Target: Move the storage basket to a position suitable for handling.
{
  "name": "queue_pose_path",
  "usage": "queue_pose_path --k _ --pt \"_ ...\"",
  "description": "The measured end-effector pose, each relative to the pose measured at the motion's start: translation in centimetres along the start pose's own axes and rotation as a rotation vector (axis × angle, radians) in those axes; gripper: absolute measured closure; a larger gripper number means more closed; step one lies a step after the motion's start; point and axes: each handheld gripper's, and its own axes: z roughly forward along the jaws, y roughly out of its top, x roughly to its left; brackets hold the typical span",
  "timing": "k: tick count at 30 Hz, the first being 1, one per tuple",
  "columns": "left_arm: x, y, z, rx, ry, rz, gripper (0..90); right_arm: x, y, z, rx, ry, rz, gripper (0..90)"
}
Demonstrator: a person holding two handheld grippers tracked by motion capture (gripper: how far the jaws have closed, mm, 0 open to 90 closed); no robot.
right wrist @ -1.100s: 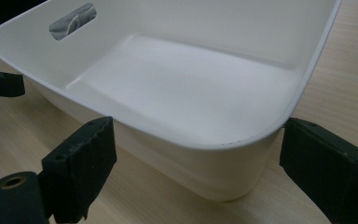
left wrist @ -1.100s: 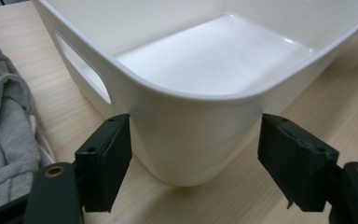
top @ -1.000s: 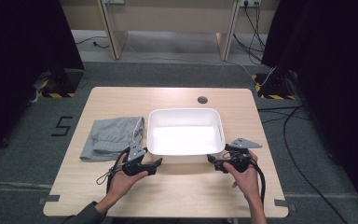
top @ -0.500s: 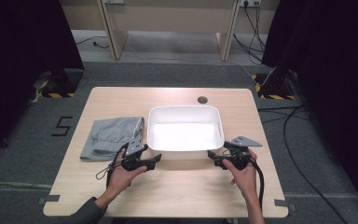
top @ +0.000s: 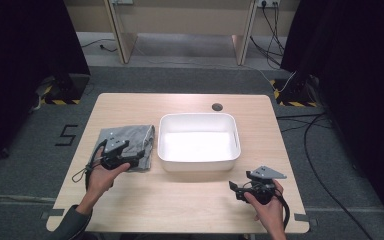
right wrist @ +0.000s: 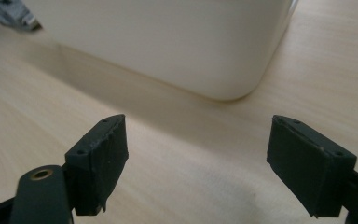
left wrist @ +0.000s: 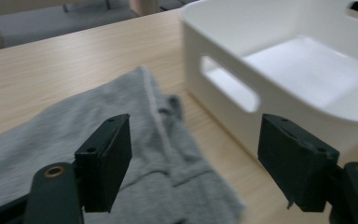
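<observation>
A folded grey cloth (top: 130, 137) lies on the wooden table (top: 190, 200) left of a white plastic bin (top: 199, 141). My left gripper (top: 139, 159) hovers over the cloth's near right corner, jaws wide open and nothing between them. In the left gripper view the cloth (left wrist: 74, 140) spreads under the jaws and the bin (left wrist: 279, 60), with its handle slot, stands to the right. My right gripper (top: 234, 189) is open above bare table in front of the bin's near right corner. The right gripper view has the bin's rounded corner (right wrist: 168, 42) ahead of the open jaws.
A dark round hole (top: 217, 106) sits in the table behind the bin. Cables (top: 310, 125) run across the floor to the right, and a sliver of the cloth (right wrist: 9, 14) shows at the top left of the right gripper view.
My left gripper has moved left and forward from the bin's front onto the cloth's near right corner. My right gripper has drawn back toward the near table edge.
</observation>
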Motion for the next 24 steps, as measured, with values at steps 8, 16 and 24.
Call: queue_pose_path --k 8,16,24 --pt "3.9 -1.8 2.6 0.089 0.137 -0.033 30.6 0.6 -1.0 0.8 0.054 0.004 -0.045 21.4" --pt "4.3 -3.4 3.7 0.147 0.144 -0.023 32.7 1.0 -1.1 1.0 0.061 0.023 -0.062 21.8" --pt "2.9 -4.8 1.7 0.149 0.118 -0.019 34.5 1.1 -1.3 0.8 0.064 0.027 -0.071 21.9"
